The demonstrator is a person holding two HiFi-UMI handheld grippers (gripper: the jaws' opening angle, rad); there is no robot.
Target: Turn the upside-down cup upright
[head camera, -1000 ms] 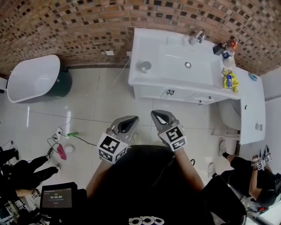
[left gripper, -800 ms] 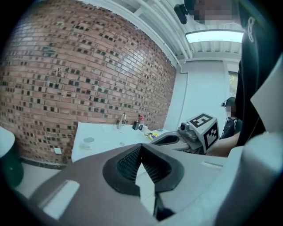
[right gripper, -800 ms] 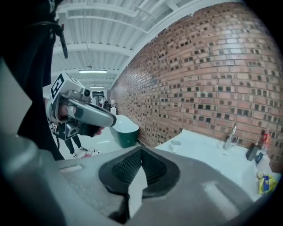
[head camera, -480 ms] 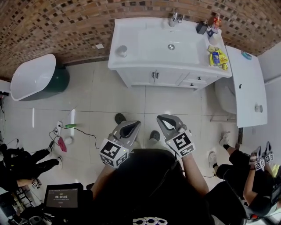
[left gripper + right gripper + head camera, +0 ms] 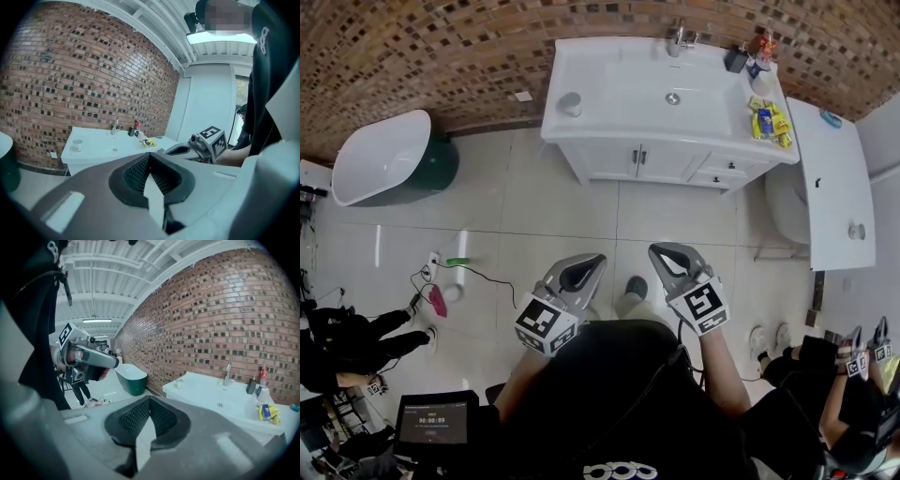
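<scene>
Brick wall point(image 5: 441, 56), with a white vanity point(image 5: 609, 141) set against it. Only the head view shows the tiled floor point(image 5: 544, 216) between vanity and operator, and a small screen point(image 5: 431, 424) at lower left. The right gripper view shows the green flank of the bathtub point(image 5: 384, 164), which from above reads mostly white. Only the left gripper view takes in the white side wall point(image 5: 206, 103) beyond the vanity.

Left gripper point(image 5: 596, 262) and right gripper point(image 5: 656, 251) are side by side over the floor, well apart from the vanity. Each gripper's own view shows its jaws clenched tip to tip, with nothing between them.

Cup point(image 5: 570, 103) stands alone at the vanity's left end, apart from the basin. It is small, pale grey and translucent, and round from above. Which end is up cannot be told.
</scene>
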